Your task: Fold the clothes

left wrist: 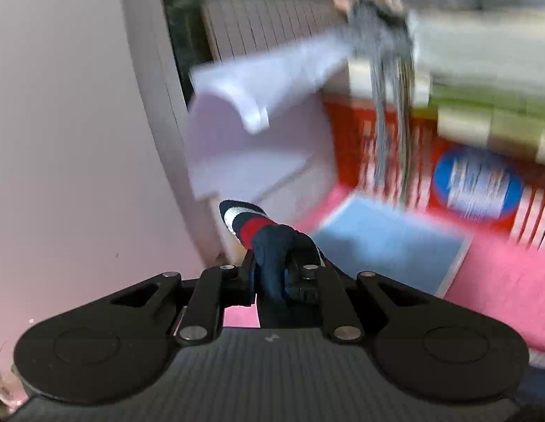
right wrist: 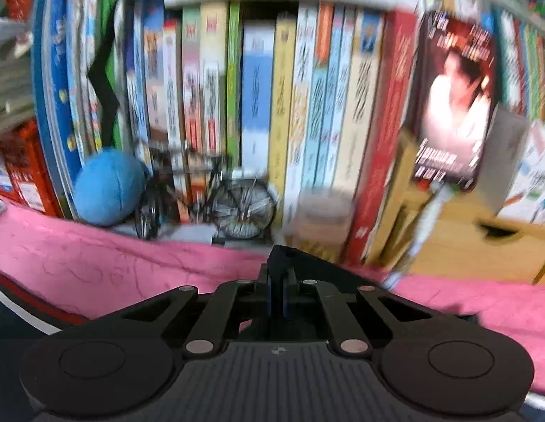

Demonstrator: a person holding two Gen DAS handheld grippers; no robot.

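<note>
The left gripper [left wrist: 272,267] is clamping a striped navy garment [left wrist: 262,232] above the pink-covered worktop [left wrist: 501,281]. The right gripper [right wrist: 280,263] is pinching dark navy fabric [right wrist: 277,299] before the bookshelf [right wrist: 258,81].

The left gripper [left wrist: 272,263] has its jaws closed on a bunched navy garment [left wrist: 269,246], whose white and red striped end [left wrist: 242,219] sticks out past the jaws. Just beyond that striped end stands a blurred white shelf piece [left wrist: 251,130]. Right of the garment a light blue sheet [left wrist: 385,242] lies on pink cloth [left wrist: 501,288]. Farther right, behind the sheet, is a red box with a blue oval label [left wrist: 478,184].
</note>
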